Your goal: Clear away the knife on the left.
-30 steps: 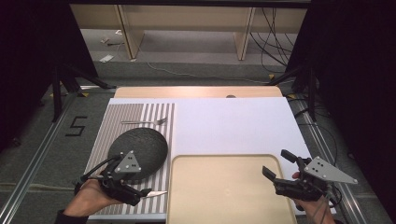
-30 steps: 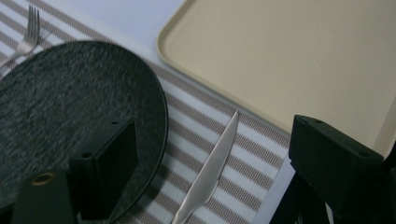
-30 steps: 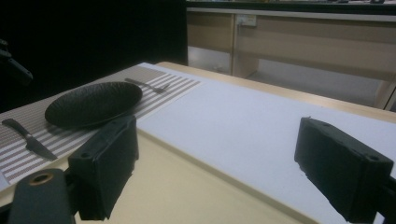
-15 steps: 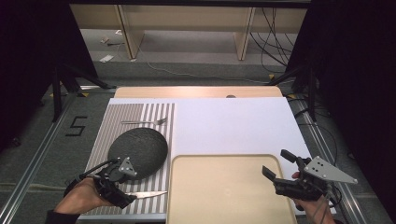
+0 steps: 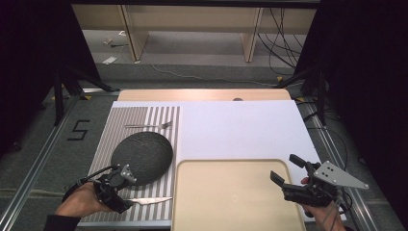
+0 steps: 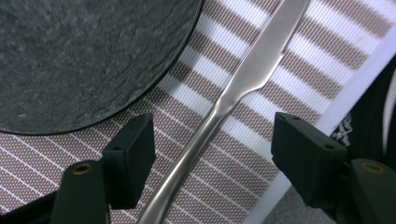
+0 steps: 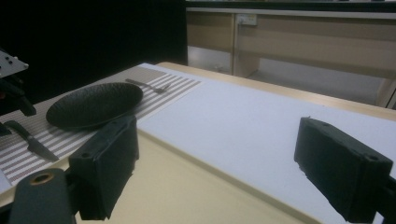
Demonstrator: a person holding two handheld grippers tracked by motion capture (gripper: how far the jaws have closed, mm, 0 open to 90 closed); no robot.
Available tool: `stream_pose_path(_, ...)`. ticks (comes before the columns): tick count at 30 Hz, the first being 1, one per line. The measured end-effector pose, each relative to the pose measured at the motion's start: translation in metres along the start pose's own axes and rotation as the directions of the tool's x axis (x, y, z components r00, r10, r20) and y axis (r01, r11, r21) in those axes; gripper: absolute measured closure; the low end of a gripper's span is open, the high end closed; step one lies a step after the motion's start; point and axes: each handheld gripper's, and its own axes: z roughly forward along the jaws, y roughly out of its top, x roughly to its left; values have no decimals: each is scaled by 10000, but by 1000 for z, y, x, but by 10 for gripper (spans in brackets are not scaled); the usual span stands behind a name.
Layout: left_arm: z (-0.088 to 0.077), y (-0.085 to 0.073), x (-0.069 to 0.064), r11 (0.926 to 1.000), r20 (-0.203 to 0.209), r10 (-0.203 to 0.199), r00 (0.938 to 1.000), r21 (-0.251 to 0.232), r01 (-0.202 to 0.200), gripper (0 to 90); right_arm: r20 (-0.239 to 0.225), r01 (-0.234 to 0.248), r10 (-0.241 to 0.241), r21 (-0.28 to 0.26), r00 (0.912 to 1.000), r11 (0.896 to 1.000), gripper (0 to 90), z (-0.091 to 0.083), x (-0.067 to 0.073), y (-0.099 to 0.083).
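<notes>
A steel table knife (image 6: 243, 79) lies on the striped placemat (image 5: 159, 118), just in front of a dark round plate (image 5: 142, 156). My left gripper (image 6: 212, 140) is low over the knife's handle. Its jaws stand on either side of the handle, have just been closing, and their pads do not touch it. From above, the left gripper (image 5: 120, 199) sits at the handle end of the knife (image 5: 151, 199). My right gripper (image 5: 285, 168) hovers open and empty at the right edge of the beige tray (image 5: 231, 202). A fork (image 5: 149, 126) lies behind the plate.
A white mat (image 5: 240, 130) covers the middle and right of the table. From the right gripper I see the plate (image 7: 93, 105), the fork (image 7: 149, 85), the knife (image 7: 32, 144) and the tray (image 7: 187, 186). Wooden furniture legs and cables stand on the floor beyond the table.
The left gripper has sunk toward the near-left corner of the placemat, down onto the knife's handle end. The knife and the right gripper have stayed put.
</notes>
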Motion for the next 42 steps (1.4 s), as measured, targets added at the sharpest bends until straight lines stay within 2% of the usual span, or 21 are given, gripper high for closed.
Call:
stream_pose_path(8,13,4,3,9972,12,246,9997,701,-246,402,-44,13,-13,34,10000,10000,148,0,1,0)
stream_pose_path(12,16,5,4,9954,31,513,9987,806,-513,476,-25,9,-9,24,10000,10000,149,0,0,0)
stream_pose_path(16,19,5,5,9925,49,720,9974,991,-721,509,-42,39,-39,45,10000,10000,150,1,0,0)
stream_pose_path(18,20,6,5,9893,-133,947,9954,1124,-926,527,-49,30,-30,46,10000,10000,150,0,0,0)
stream_pose_path(26,24,9,2,9777,-129,1515,9884,1491,-1480,621,-65,34,-33,72,10000,10000,153,0,0,0)
stream_pose_path(27,24,11,0,9736,-116,1680,9857,1588,-1641,637,-63,31,-31,75,10000,10000,154,0,0,0)
stream_pose_path(28,24,11,0,9736,-116,1680,9857,1588,-1641,650,-60,29,-28,81,10000,10000,154,0,0,0)
stream_pose_path(32,24,12,-1,9649,62,2063,9785,1649,-2045,676,-58,16,-16,110,10000,9999,155,0,1,0)
stream_pose_path(38,25,11,-3,9550,397,2452,9687,1621,-2483,781,-57,2,-1,148,10000,9999,156,1,0,0)
stream_pose_path(42,25,13,-3,9518,451,2509,9670,1704,-2549,791,-55,4,-4,166,10000,9999,156,1,1,0)
